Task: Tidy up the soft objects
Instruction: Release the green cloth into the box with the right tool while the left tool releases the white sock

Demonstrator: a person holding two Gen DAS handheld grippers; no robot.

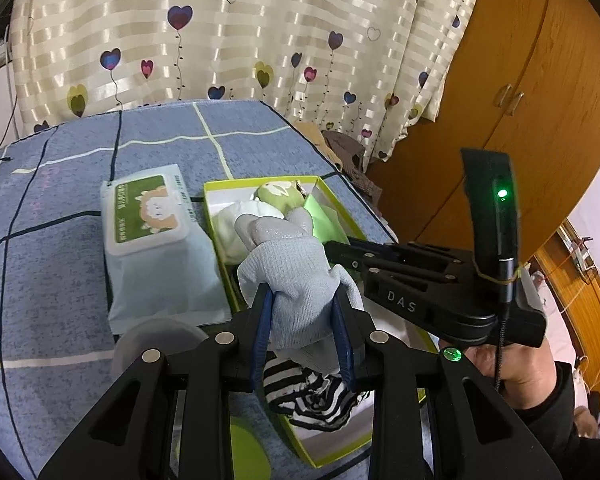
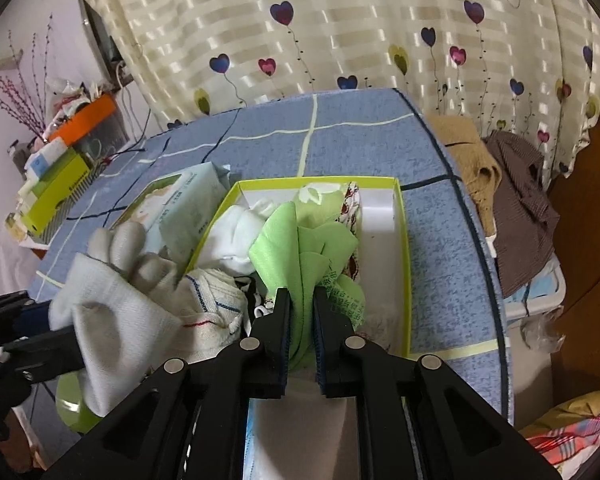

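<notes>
Grey glove (image 1: 296, 280) in left jaws, green cloth (image 2: 304, 240) in right.

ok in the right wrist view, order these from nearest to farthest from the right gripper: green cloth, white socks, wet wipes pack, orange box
1. green cloth: pinched in the right gripper, over the box.
2. white socks: in the box, just left of the cloth.
3. wet wipes pack: on the bedspread, left of the box.
4. orange box: far left, on the cluttered side shelf.

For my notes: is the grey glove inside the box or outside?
Outside: the left gripper holds the grey glove above the green box.
</notes>
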